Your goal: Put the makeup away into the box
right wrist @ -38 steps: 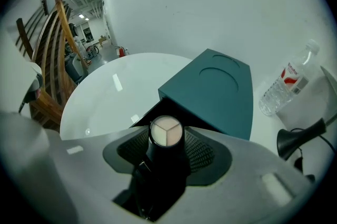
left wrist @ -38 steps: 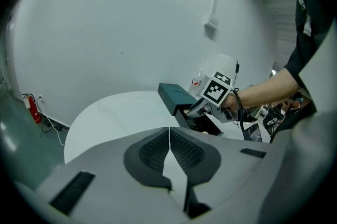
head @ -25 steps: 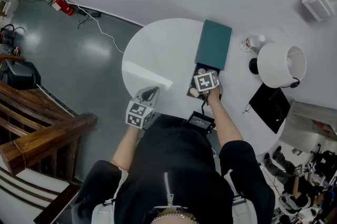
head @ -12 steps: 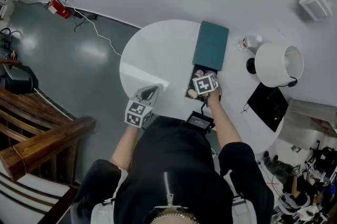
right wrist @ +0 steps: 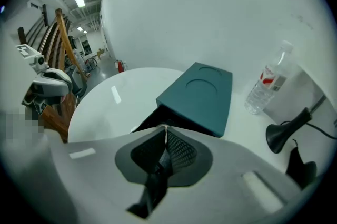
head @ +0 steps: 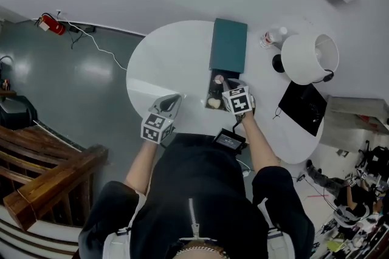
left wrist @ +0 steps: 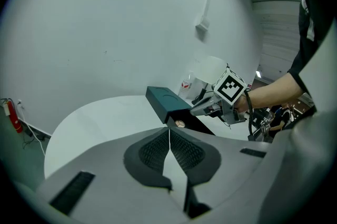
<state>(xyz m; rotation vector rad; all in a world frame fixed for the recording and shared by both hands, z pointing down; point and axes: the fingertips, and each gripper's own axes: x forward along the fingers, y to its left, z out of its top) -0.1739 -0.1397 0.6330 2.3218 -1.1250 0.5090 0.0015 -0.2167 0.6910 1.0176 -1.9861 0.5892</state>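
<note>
head view: the teal box (head: 228, 45) lies on the white table (head: 164, 63), with what looks like its black tray (head: 210, 93) drawn out toward the person. the makeup sits in that tray, a pink round piece (head: 218, 79) and a pale sponge (head: 213, 103). i see no other makeup on the table. the right gripper (head: 232, 89) hangs just over the tray's near end. the left gripper (head: 175, 100) is off to the side above bare table, well apart from the box. a lamp (head: 307, 57) and a bottle (head: 271, 37) stand beyond.

left gripper view: its jaws are pressed together, nothing between them. it looks across at the box and the round piece in the tray.

right gripper view: its jaws have just been closing and now meet tip to tip, with nothing between them. the teal box is straight ahead.

judgement: the stowing step looks finished, with a closed, empty tool over the tray. what seems left is shutting the box. that calls for setting closed tips against the tray's near end and pushing it under the teal cover. the left gripper could brace the box so it does not slide.
</note>
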